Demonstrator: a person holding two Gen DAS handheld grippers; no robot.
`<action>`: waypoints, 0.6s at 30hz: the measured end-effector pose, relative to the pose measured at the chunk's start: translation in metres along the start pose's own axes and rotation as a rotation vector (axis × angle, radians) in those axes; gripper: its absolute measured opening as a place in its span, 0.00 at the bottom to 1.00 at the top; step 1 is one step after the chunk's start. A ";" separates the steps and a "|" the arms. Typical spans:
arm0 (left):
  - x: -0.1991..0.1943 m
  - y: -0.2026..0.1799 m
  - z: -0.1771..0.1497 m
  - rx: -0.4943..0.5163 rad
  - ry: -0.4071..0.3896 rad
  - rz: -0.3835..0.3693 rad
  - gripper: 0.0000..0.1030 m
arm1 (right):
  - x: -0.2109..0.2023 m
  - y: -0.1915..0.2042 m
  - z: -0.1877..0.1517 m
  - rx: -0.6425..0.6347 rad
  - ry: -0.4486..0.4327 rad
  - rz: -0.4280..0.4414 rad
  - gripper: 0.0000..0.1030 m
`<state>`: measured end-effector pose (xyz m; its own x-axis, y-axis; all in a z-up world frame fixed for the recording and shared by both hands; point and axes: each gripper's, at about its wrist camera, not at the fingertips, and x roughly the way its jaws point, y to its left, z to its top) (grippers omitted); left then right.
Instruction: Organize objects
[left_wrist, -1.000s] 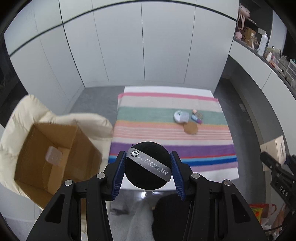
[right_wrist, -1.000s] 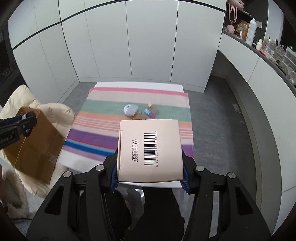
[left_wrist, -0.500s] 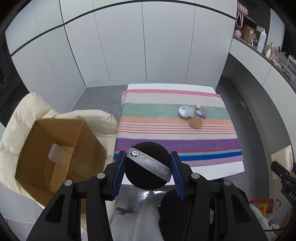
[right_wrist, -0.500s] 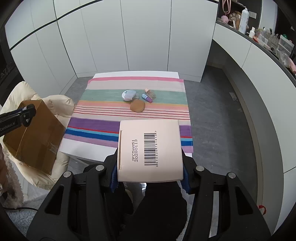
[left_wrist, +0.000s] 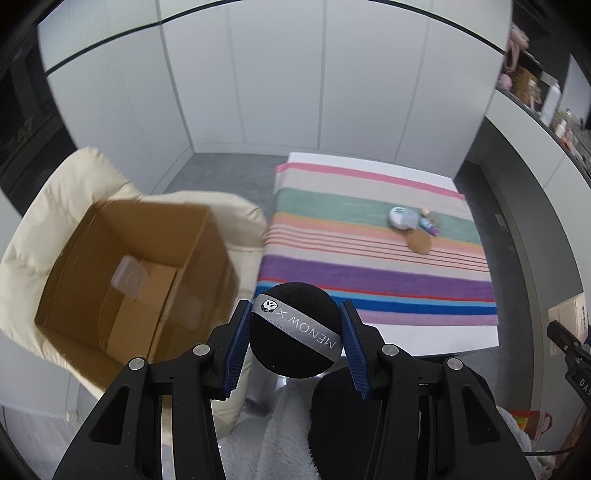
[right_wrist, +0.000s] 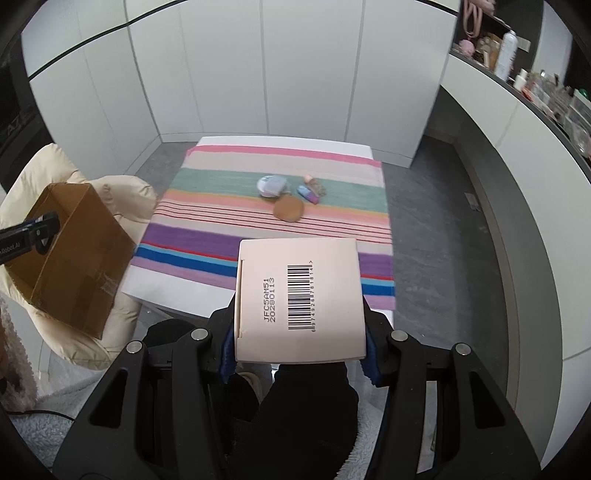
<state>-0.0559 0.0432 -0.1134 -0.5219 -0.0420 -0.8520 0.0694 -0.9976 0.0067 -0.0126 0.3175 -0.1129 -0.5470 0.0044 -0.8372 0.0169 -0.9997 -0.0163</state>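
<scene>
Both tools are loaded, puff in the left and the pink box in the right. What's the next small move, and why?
Probably carry the left tool further left over the open cardboard box and drop the black puff there: it's clamped, the box sits beside it, already holding a clear case.

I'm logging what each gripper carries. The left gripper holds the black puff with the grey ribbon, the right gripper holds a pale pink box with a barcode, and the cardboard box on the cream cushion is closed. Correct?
Not quite. The cardboard box is open, as the left wrist view shows. The left gripper does hold the black puff, and the right gripper the pink box.
</scene>
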 end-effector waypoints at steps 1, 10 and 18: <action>0.000 0.008 -0.002 -0.012 0.004 0.010 0.47 | 0.001 0.008 0.003 -0.016 -0.001 0.009 0.53; -0.008 0.084 -0.028 -0.145 0.013 0.092 0.47 | 0.013 0.086 0.016 -0.158 -0.003 0.100 0.53; -0.020 0.148 -0.055 -0.263 0.032 0.172 0.47 | 0.020 0.163 0.021 -0.291 0.002 0.202 0.53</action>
<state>0.0113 -0.1009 -0.1239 -0.4567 -0.2029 -0.8662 0.3738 -0.9273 0.0202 -0.0382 0.1543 -0.1207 -0.5064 -0.1919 -0.8407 0.3623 -0.9320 -0.0055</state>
